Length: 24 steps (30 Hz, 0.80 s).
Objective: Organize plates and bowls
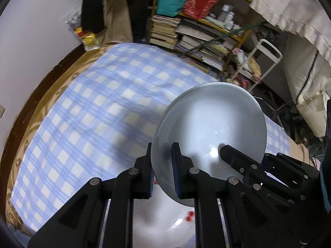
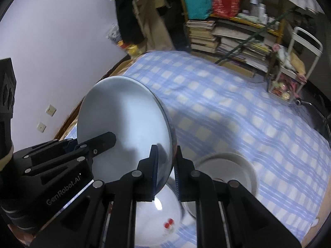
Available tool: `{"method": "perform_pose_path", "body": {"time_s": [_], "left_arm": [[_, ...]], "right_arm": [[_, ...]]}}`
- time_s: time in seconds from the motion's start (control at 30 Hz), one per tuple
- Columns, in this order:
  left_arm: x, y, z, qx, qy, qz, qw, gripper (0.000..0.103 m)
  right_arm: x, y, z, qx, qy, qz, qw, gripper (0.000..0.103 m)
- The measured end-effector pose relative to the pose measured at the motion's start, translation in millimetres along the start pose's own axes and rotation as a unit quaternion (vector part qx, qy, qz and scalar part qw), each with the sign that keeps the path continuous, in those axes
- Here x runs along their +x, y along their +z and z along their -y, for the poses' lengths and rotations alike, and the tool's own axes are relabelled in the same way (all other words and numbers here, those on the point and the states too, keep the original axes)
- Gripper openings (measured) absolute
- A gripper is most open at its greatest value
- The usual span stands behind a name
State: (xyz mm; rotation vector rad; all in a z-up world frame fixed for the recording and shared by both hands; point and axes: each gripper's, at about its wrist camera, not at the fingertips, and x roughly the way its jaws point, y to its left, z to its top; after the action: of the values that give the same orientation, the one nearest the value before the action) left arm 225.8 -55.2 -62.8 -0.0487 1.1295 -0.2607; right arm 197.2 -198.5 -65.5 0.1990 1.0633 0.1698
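Note:
A pale grey-blue bowl point(image 1: 209, 128) hangs tilted above the bed, held by both grippers at opposite sides of its rim. My left gripper point(image 1: 162, 165) is shut on the near rim, one pad inside and one outside. My right gripper point(image 1: 248, 159) pinches the right rim, and its outer finger is partly hidden. From the right wrist, the same bowl point(image 2: 124, 124) shows its inside, with my right gripper point(image 2: 166, 153) shut on its edge and my left gripper point(image 2: 89, 142) at its left. Under it lie a white plate with red cherries point(image 2: 157, 217) point(image 1: 165, 217) and a white bowl point(image 2: 227, 165).
A blue checked cloth point(image 1: 93, 103) point(image 2: 227, 113) covers the bed, with a brown wooden edge point(image 1: 41, 82) along the wall. Beyond stand a yellow shelf of books point(image 1: 196, 41) point(image 2: 227, 37) and a white trolley point(image 1: 258, 62) point(image 2: 293, 72).

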Motion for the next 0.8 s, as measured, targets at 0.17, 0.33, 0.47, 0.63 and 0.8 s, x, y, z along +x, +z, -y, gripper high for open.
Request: {"method": "perform_pose_path", "body": {"time_s": [0.17,0.33,0.47,0.63,0.8], "left_arm": [[-2,-10,45,0.019,-0.022,-0.004,0.9996,0.015],[2,-21,89,0.044,-0.029,-0.007,0.9986,0.015],[7,-29,117,0.069,-0.025,-0.007,0.9973,0.015],[22,-38,138,0.082,-0.028,-0.015,0.9961,0.015],[38,-45,145,0.088,-0.022,-0.030,0.9955,0.015]], "right_arm": [[-31,-17,40,0.025,-0.013,0.016,0.999,0.015],[-46,-35,73,0.046,-0.029,0.025,0.998,0.016],[-51,-49,100,0.071,-0.027,0.027,0.997,0.016],[-50,-63,125,0.094,-0.027,0.029,0.995,0.015],[-40,-76,144,0.117,-0.013,0.025,0.993,0.016]]}}
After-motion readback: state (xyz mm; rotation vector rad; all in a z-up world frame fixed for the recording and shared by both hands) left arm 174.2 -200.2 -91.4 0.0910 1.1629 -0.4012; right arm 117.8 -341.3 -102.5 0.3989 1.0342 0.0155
